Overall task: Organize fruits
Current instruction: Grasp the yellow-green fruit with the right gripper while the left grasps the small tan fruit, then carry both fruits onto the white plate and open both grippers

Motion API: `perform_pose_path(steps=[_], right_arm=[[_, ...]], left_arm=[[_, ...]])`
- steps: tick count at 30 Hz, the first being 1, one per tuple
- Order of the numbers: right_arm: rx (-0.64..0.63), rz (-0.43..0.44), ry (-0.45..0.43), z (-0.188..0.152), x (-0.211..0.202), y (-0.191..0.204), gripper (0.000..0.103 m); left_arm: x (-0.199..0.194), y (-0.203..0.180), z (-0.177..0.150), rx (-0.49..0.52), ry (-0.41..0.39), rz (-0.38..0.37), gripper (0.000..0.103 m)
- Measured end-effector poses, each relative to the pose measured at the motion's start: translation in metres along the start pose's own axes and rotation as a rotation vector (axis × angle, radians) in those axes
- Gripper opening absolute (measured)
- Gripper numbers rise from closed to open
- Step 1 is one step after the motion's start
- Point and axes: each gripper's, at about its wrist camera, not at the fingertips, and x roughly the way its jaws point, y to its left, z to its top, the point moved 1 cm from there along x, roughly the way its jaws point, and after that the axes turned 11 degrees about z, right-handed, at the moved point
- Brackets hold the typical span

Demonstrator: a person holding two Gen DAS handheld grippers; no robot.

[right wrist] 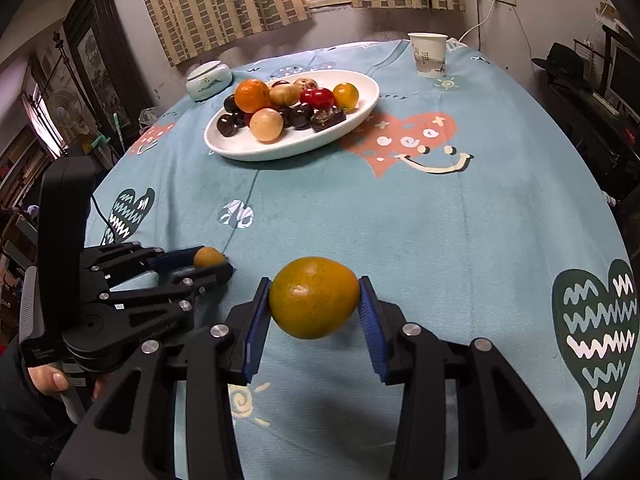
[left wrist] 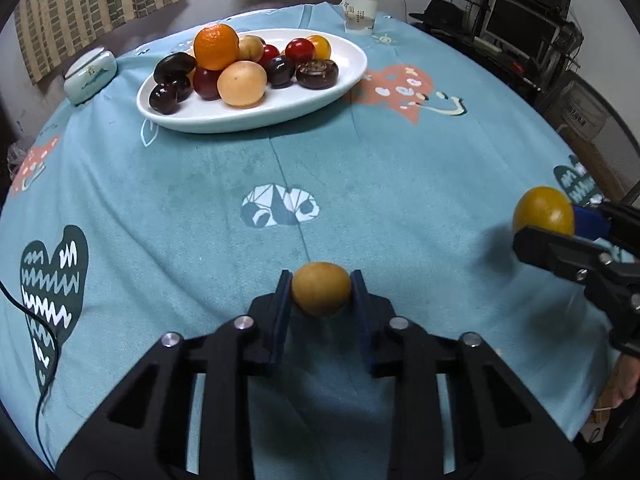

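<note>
Left wrist view: the left tool point(left wrist: 321, 294) is gripping a small tan-yellow oval fruit point(left wrist: 321, 294) between its blue pads, jaws narrowed onto it, long axis lying across from pad to pad, just above the teal patterned cloth of the bench point(left wrist: 380, 184). At the right edge the right tool point(left wrist: 550, 226) is showing side-on, clamping a larger orange-yellow round citrus fruit point(left wrist: 543, 211). Beyond, a white oval ceramic plate point(left wrist: 352, 76) is carrying a heap of orange, tan, red and dark fruits; a white paper cup point(left wrist: 359, 13) is standing behind it, and a pale lidded ceramic jar point(left wrist: 90, 75) to its left.

Right wrist view: the right tool point(right wrist: 315, 303) is holding the citrus fruit point(right wrist: 314, 298), jaws set wider, long axis across the pads, tilting slightly down leftward; greenish speckling is showing here only. The left tool point(right wrist: 212, 261) is appearing at left with the small fruit point(right wrist: 208, 257), and the person's hand point(right wrist: 54, 382) is showing on its handle, unseen in the other view. The plate point(right wrist: 248, 151) is sitting well apart, at the far side.
</note>
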Motion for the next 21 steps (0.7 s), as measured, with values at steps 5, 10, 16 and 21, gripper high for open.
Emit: perform_pose_path(steps=[5,10,16,21], right_arm=[[-0.009,0.003,0.003,0.002,0.003,0.006,0.043],[-0.030,0.008,0.010,0.007,0.006,0.014,0.043],[-0.094,0.016,0.021,0.028,0.014,0.030,0.043],[-0.141,0.035,0.028,0.058,0.034,0.042,0.043]], left_arm=[[-0.018,0.006,0.001,-0.020,-0.042,-0.024,0.029],[-0.035,0.022,0.006,-0.046,-0.067,-0.025,0.029],[-0.054,0.056,0.043,-0.050,-0.113,0.006,0.029],[-0.039,0.086,0.085,-0.088,-0.105,0.021,0.029]])
